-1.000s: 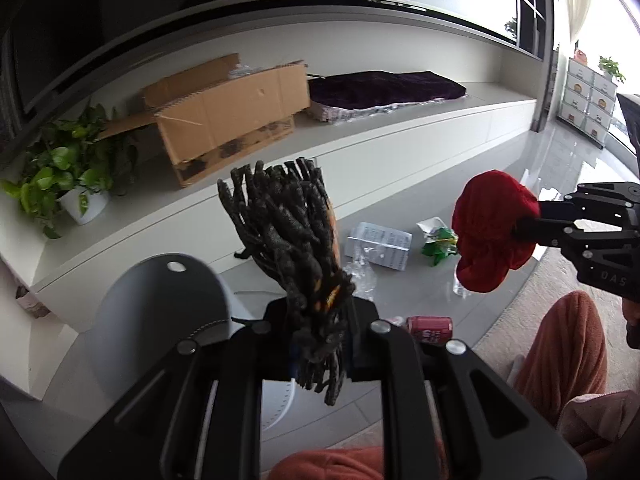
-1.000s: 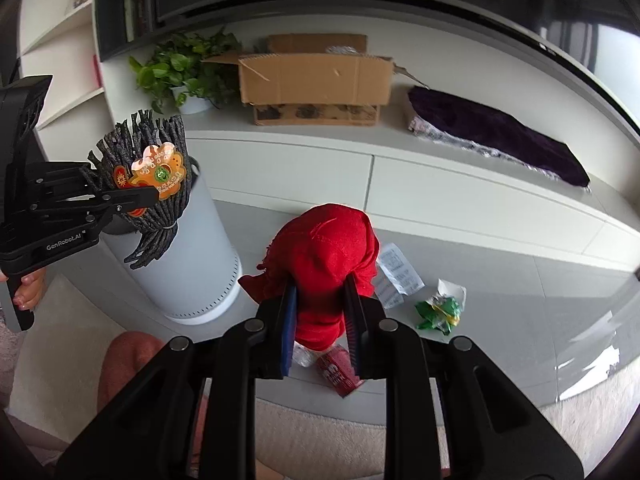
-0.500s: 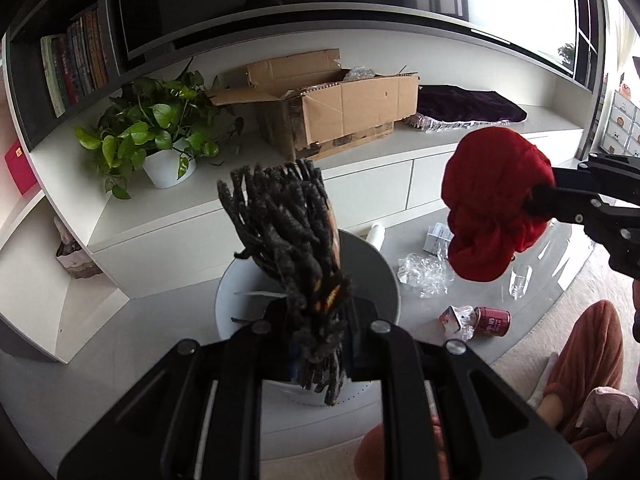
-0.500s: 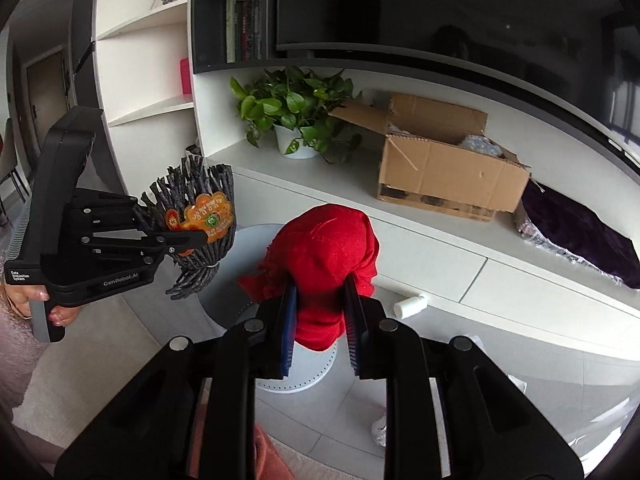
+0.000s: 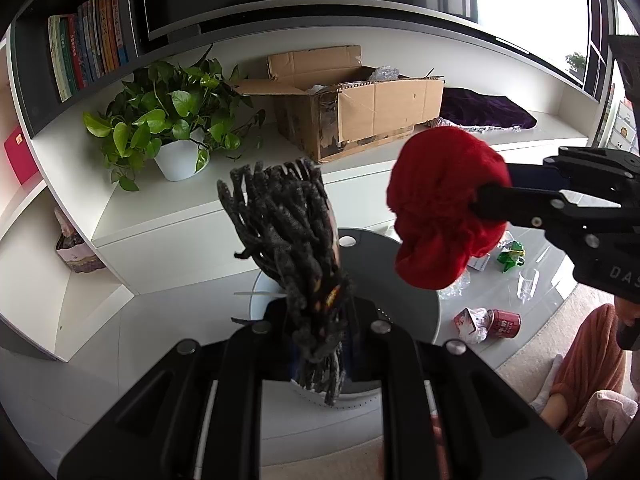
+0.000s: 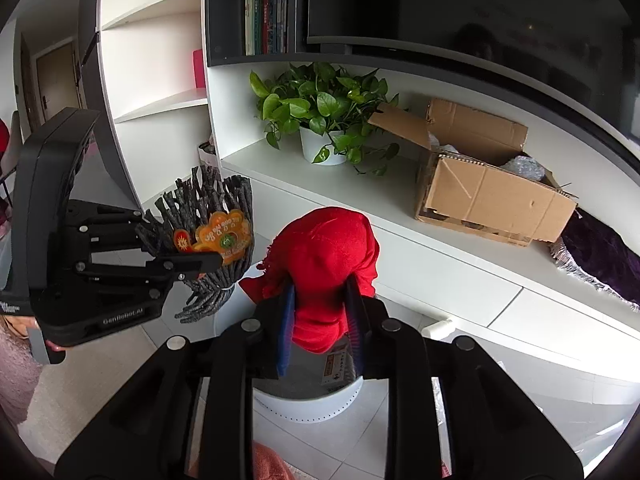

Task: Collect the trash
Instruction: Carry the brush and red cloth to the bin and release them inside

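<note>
Floor [image 5: 492,300]: can [image 5: 505,323], wrappers, bin [image 5: 420,308].

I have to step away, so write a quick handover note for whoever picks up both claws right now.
Left claw: shut on the dark mop head, over the bin.
Right claw: jaws opening, red cloth between them, above the bin's mouth.
Done: both items carried to the bin.
Left: drop both in, then collect the red can, crumpled wrapper, green wrapper and clear plastic cup on the floor.
</note>
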Tool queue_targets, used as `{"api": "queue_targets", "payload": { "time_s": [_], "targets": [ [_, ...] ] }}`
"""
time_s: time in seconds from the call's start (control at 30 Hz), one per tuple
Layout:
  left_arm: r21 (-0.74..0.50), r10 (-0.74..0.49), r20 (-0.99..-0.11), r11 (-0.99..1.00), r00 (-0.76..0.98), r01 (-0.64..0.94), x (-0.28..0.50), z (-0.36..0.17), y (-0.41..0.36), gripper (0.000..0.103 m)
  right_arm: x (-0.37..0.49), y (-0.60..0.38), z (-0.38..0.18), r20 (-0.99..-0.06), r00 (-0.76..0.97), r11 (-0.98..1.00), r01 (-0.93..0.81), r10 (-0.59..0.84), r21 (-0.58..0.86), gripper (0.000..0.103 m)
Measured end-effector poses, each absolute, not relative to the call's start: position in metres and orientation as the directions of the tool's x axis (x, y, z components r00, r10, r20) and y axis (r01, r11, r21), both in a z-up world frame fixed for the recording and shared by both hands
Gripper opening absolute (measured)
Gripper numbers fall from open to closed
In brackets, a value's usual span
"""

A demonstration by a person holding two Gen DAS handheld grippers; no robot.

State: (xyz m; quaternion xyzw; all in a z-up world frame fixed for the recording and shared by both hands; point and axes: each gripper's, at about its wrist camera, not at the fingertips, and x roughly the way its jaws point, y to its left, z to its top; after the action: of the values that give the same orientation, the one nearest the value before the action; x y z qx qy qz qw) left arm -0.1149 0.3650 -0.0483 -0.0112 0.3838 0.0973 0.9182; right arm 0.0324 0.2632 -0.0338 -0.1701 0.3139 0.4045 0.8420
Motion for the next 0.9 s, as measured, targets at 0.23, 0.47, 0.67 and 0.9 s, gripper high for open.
{"api": "queue_targets", "payload": {
  "time_s": [0.23,0.47,0.67,0.9],
  "targets": [
    [0.047,0.16,-0.72,0.982,0.675,-0.183,-0.109,-0.057,0.372,0.016,0.044,0.278,-0.041,-0.671,0.479,0.616,-0.787,0.566,-0.042,0.033],
    [0.051,0.153,-0.72,0.984,0.676,-0.168,-0.102,-0.053,0.372,0.016,0.048,0.28,-0.042,-0.676,0.476,0.613,-0.789,0.563,-0.045,0.035],
    [0.062,0.152,-0.723,0.986,0.674,-0.155,-0.096,-0.049,0.368,0.019,0.051,0.276,-0.041,-0.678,0.479,0.616,-0.786,0.557,-0.05,0.036],
    [0.102,0.198,-0.7,0.979,0.686,-0.179,-0.095,-0.042,0.362,0.08,0.051,0.271,-0.039,-0.677,0.481,0.617,-0.785,0.557,-0.05,0.036]
  ]
}}
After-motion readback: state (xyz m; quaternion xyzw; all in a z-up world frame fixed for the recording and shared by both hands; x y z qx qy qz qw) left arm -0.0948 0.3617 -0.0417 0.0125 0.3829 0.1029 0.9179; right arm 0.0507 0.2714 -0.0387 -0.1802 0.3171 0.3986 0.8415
